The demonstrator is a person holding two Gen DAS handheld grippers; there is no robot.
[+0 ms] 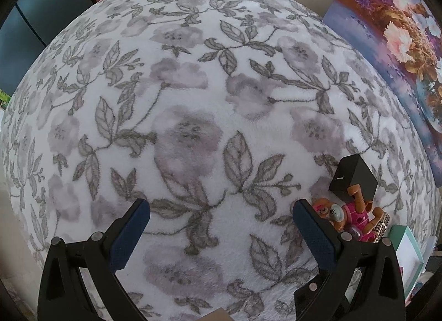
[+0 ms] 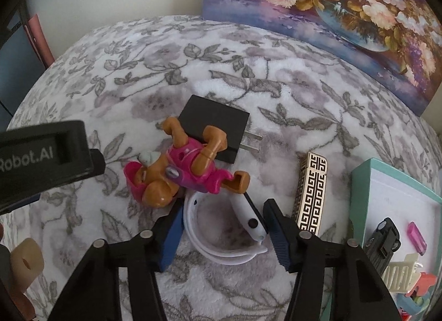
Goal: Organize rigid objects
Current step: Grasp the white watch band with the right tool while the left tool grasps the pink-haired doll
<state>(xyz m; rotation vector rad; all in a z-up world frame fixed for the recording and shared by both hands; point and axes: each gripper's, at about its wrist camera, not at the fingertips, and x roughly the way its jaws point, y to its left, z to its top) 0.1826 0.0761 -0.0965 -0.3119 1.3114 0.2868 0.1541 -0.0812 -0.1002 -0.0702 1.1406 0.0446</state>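
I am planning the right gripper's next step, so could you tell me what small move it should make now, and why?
Probably close the right gripper on the white band. Its fingers already sit either side of the band's loop with gaps left, so nothing is gripped yet. The teal box holding other small items lies just to the right, a likely destination.

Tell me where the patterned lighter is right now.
Right wrist view: the patterned lighter lies on the blanket, right of the right gripper, between the white band and the teal box.

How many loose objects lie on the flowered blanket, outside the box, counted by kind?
Toy figure: 1
Black plug adapter: 1
Patterned lighter: 1
White band, between the right gripper fingers: 1
Total: 4
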